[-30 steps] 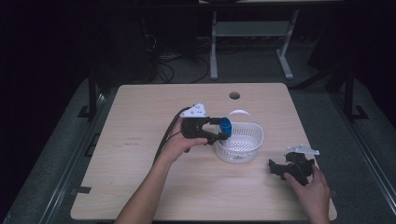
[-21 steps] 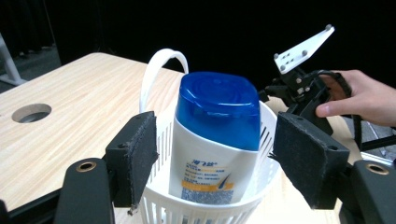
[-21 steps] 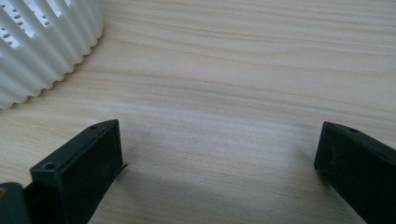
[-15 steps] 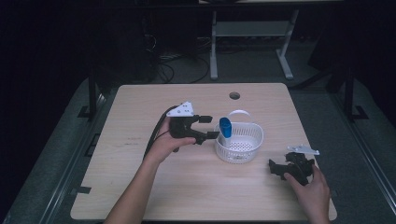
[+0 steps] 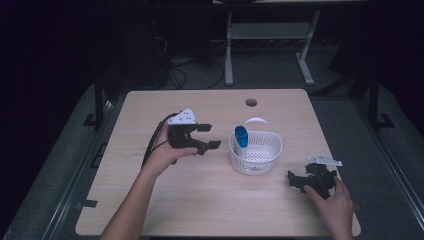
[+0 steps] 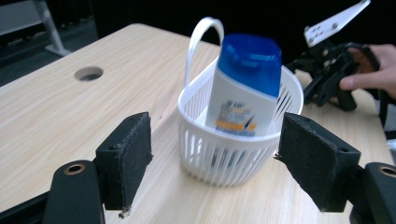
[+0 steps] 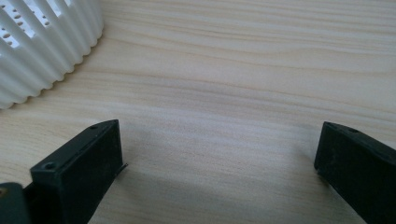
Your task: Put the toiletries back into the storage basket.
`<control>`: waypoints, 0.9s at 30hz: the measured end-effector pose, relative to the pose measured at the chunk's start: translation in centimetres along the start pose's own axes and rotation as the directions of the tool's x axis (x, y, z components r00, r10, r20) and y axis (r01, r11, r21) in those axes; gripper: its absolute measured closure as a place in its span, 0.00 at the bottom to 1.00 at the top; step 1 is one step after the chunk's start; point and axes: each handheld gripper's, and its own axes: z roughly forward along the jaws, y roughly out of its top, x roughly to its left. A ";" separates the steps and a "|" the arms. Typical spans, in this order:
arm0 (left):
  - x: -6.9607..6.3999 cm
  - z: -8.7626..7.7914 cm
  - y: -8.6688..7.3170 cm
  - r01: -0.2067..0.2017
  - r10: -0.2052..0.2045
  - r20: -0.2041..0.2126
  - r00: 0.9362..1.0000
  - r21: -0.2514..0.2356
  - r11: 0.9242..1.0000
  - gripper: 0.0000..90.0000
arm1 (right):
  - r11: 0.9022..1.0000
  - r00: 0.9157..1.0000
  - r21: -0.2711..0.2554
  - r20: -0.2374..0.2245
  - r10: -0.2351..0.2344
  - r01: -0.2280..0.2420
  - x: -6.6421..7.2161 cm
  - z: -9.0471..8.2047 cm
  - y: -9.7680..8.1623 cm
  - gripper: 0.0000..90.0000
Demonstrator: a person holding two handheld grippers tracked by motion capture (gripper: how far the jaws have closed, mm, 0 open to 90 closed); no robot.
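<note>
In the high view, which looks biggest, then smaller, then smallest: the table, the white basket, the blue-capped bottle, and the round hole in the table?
1. Table, far the biggest.
2. White basket.
3. Blue-capped bottle, standing inside the basket.
4. Round hole, smallest, though it lies farther from the camera, so it may look a little smaller than it is.

Light wood worktop (image 5: 150,200) with round cable hole (image 5: 251,102) near far edge, grey floor (image 5: 345,115) around it, metal frame legs (image 5: 229,55) and cables (image 5: 185,65) beyond.
</note>
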 end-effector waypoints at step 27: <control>0.8 -5.6 -5.5 0.073 -0.042 -0.205 0.978 0.148 0.986 0.29 | 1.000 1.000 0.001 0.000 0.001 -0.001 0.0 0.0 0.0 0.01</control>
